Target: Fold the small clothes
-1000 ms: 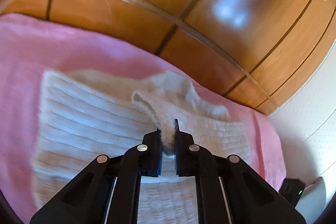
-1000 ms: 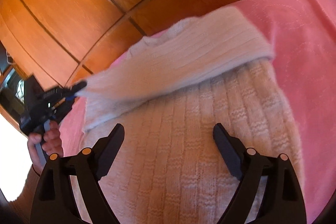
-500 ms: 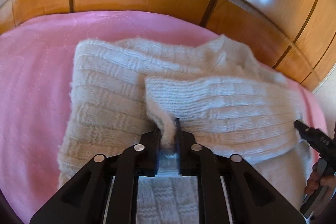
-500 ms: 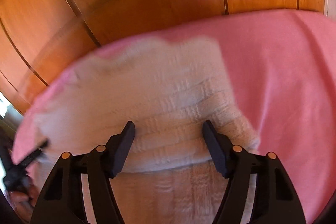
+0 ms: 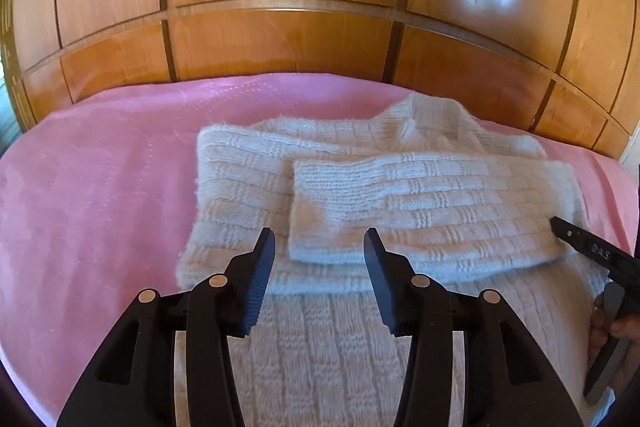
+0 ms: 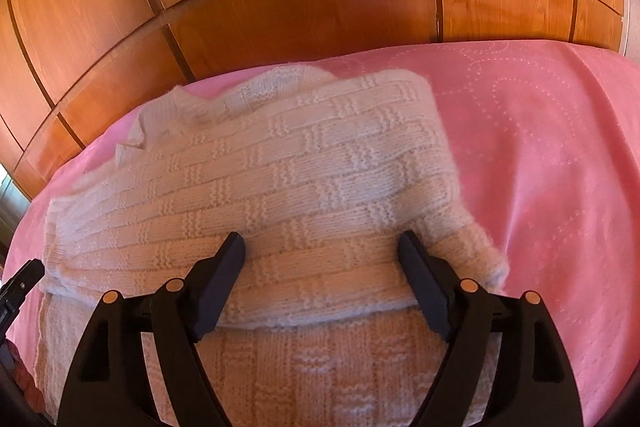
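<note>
Presently we list what our two wrist views hold:

- Sweater point(image 5: 360, 347): cream knit in a basket-weave pattern, lying flat on the bed. In the left wrist view its body fills the 6 o'clock part of the picture and its collar point(image 5: 428, 119) sits at about 1 o'clock.
- Sleeve point(image 5: 432, 211): folded across the sweater's chest, running from centre toward 3 o'clock; its cuff end point(image 5: 304, 211) lies just beyond our left jaws. In the right wrist view the same sleeve point(image 6: 280, 187) spans from 9 o'clock to centre, lying on the body.
- Left gripper point(image 5: 319, 259): jaws parted to a middling gap and just now opening; nothing is between them, and the cuff edge lies past the tips, unpinched.
- Right gripper point(image 6: 322, 259): jaws wide and just now opening further, poised over the sleeve's near edge; the pads grip no fabric. Whether the tips touch the knit we cannot tell. From the left wrist view its black tip point(image 5: 580, 247) shows at 3 o'clock against the sleeve, with a hand point(image 5: 612, 335) on its handle.
- Bedspread point(image 5: 100, 207): pink, stitched with dotted loops, under the sweater on all sides.
- Wooden panelling point(image 5: 280, 39): glossy, at 12 o'clock behind the bed in both views
</note>
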Motion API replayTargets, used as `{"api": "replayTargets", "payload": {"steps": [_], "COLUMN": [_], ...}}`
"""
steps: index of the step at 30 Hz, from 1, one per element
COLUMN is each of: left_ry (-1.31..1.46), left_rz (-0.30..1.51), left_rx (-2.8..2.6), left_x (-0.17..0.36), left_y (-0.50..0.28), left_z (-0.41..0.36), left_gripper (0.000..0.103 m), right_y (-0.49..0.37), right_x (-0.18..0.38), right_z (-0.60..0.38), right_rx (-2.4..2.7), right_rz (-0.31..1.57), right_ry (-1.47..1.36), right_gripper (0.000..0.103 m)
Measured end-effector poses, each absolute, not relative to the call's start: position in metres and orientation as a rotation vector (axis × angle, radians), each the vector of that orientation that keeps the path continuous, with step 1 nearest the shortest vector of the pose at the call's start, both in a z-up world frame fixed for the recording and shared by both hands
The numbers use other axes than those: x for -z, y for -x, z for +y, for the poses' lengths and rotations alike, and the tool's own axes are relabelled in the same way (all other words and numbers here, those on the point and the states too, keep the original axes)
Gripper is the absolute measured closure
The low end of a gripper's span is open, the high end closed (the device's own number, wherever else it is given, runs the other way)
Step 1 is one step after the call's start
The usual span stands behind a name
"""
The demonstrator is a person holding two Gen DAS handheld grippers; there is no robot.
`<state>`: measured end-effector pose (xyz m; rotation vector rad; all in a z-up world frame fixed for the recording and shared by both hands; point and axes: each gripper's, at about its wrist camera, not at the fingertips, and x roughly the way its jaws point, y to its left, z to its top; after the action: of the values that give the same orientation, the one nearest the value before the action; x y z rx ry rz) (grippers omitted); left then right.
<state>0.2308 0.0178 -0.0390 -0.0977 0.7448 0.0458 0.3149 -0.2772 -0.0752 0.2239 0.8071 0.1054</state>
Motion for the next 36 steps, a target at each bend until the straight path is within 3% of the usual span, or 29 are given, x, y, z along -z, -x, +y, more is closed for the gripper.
{"api": "replayTargets", "payload": {"steps": [22,26,30,33,36], "left_ry": [0.057,0.104,0.113,0.153,0.185], "left_rz": [0.813,0.847,0.852,0.847,0.856], "left_rx": [-0.046,-0.047,-0.048,-0.059,-0.056], "left_x": [0.063,0.076,0.075,0.065,0.062], "left_y": [-0.263,-0.273,-0.273,-0.258,-0.237], "left_z": [0.019,0.026,0.028,0.034,0.042], "left_gripper": [0.057,0.048,0.047,0.037,0.037], "right_y": [-0.319,-0.320,-0.320,-0.320,-0.319], "right_x": [0.077,0.078,0.078,0.077,0.073], "right_z": [-0.272,-0.270,-0.270,-0.271,-0.270], "right_rx": [-0.116,-0.121,-0.121,-0.122,-0.122], "right_rz": [0.811,0.813,0.814,0.814,0.827], "right_ry": [-0.207,-0.204,-0.202,-0.203,-0.199], "right_gripper": [0.016,0.014,0.014,0.014,0.012]}}
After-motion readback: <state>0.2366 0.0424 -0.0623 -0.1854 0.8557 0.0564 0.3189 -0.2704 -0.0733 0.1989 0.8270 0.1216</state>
